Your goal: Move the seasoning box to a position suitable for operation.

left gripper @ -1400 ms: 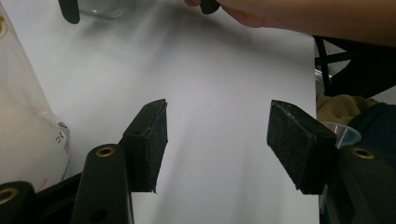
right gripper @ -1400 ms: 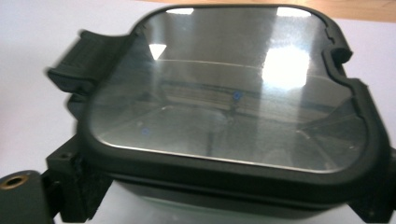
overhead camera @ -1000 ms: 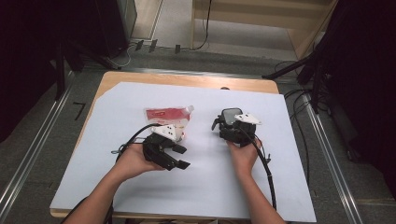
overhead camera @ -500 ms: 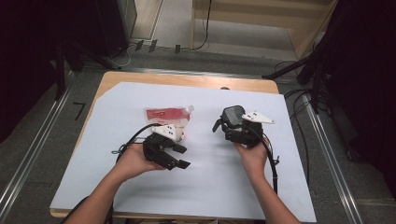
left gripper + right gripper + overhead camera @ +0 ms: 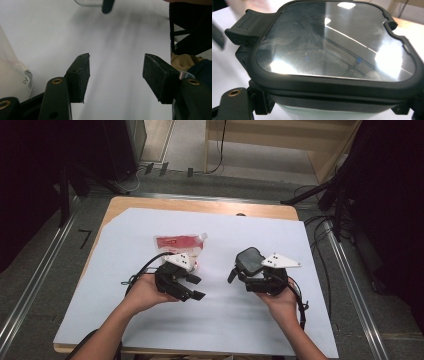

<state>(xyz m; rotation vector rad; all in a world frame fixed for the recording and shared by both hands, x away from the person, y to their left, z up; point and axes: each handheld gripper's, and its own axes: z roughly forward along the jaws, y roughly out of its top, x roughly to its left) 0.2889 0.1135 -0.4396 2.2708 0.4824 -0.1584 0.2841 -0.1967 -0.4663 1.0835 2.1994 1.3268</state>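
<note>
While left gripper jaws gape empty, right gripper clamps lidded container.

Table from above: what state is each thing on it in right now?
Lidded container: lid closed, held in the right tool, lifted off the table.
Left tool: open, nothing between its pads.
Red-and-white pouch: lying flat on the white sheet, untouched.

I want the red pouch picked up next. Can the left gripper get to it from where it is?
Probably yes. The left gripper stands open with nothing between its jaws, and the pouch lies flat just beyond it on the white sheet, nothing between them. The jaws point off to the side, so the hand would have to turn.
</note>
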